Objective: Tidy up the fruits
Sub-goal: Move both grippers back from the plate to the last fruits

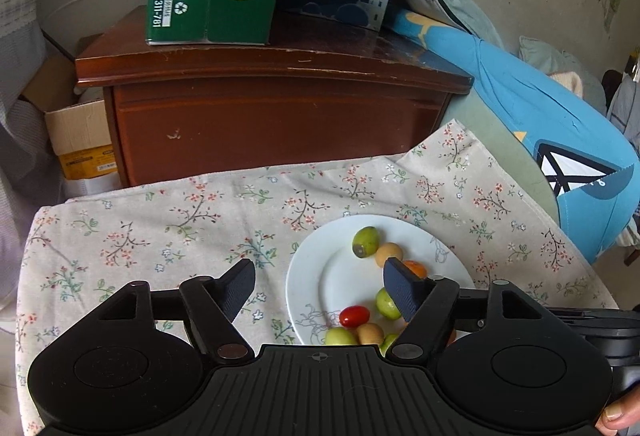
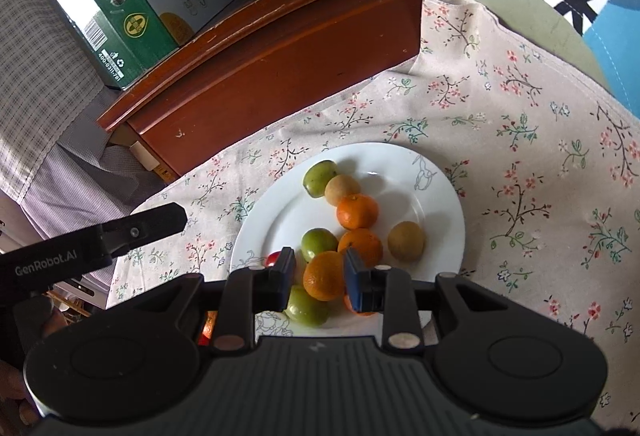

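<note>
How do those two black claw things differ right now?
The left gripper stands wide open with nothing between its pads, beside and over the white plate; the right gripper is nearly closed, gripping an orange over the plate. Both are black with dark blue pads, and both point down at the fruit.

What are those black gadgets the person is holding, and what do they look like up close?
Each is a handheld two-finger tool. The left gripper and right gripper are matte black plastic, with a ribbed top plate, two round discs at the sides, and hinged links on silver pins. The fingers carry dark blue textured pads. White lettering on one reads GenRobot.AI.
</note>
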Tool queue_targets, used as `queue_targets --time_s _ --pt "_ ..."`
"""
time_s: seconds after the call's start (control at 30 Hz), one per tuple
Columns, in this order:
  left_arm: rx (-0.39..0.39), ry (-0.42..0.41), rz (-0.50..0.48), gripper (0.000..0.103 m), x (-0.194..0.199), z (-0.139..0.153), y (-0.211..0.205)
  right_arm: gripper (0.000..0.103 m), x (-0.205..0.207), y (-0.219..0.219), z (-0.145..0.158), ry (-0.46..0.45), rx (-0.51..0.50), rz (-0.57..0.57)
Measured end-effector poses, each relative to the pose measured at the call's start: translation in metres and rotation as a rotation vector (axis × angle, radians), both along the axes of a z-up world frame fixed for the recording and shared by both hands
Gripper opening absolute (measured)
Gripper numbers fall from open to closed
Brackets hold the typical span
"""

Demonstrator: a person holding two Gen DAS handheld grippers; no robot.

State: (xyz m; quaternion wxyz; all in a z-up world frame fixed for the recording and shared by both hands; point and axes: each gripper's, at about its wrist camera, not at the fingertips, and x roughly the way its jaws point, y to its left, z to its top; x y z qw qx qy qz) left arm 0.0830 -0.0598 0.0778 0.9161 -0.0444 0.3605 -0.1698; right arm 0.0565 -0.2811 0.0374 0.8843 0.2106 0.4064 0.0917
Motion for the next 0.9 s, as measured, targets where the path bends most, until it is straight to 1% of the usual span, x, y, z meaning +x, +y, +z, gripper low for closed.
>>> queue_targets --time_s 0.2,0.3,0.43,0.63,0.9 --pt "0.014 0.018 0.054 0.074 -0.011 0.0 0.016 0.029 -0.007 0.02 0.0 -0.017 -0.011 0.087" --pt "0.016 0.031 0.07 0.077 -0.017 -0.002 0.022 0.029 -0.01 0.031 -0.001 -0.027 -0.006 0.135" --pt "0.026 0.045 0.079 0.077 -0.025 -0.005 0.027 0.029 -0.013 0.048 -0.002 -0.043 -0.017 0.19" --pt "0.033 0.053 0.112 0.077 -0.027 -0.005 0.037 0.029 -0.015 0.071 -0.003 -0.063 -0.037 0.25" --pt "0.014 0.072 0.178 0.077 -0.025 -0.004 0.056 0.029 -0.01 0.093 -0.014 -0.067 -0.065 0.287"
